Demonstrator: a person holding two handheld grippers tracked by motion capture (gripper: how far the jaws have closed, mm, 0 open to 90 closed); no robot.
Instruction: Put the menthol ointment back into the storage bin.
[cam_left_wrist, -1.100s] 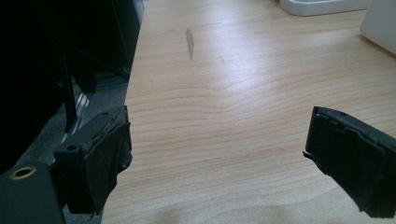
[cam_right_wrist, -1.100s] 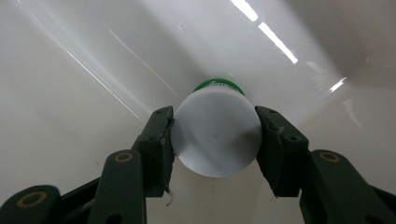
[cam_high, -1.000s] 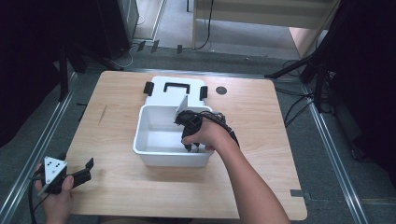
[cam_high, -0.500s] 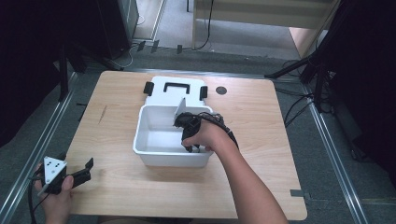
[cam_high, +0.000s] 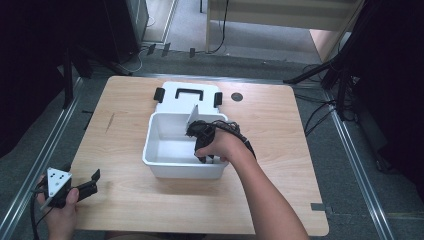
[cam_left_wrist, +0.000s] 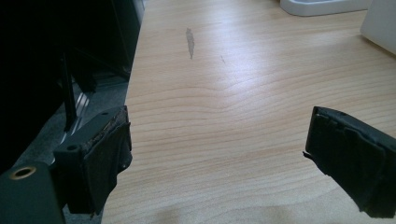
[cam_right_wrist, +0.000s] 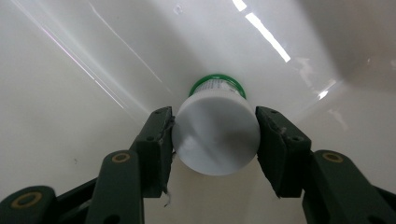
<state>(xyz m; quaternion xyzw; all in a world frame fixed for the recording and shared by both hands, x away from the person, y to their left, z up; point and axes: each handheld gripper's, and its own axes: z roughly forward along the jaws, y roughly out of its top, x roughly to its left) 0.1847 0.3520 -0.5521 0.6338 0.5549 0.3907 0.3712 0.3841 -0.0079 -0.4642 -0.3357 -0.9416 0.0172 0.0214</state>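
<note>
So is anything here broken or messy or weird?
Mostly tidy. The wooden table has a grey scuff mark near its left edge, and the black pad on the left hand-held gripper looks frayed. The white bin sits straight, and nothing is spilled.

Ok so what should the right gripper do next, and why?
Probably open and let go: the right gripper clamps a white jar low inside the white bin, seemingly near its floor. The left gripper is open, idle over bare table.
</note>
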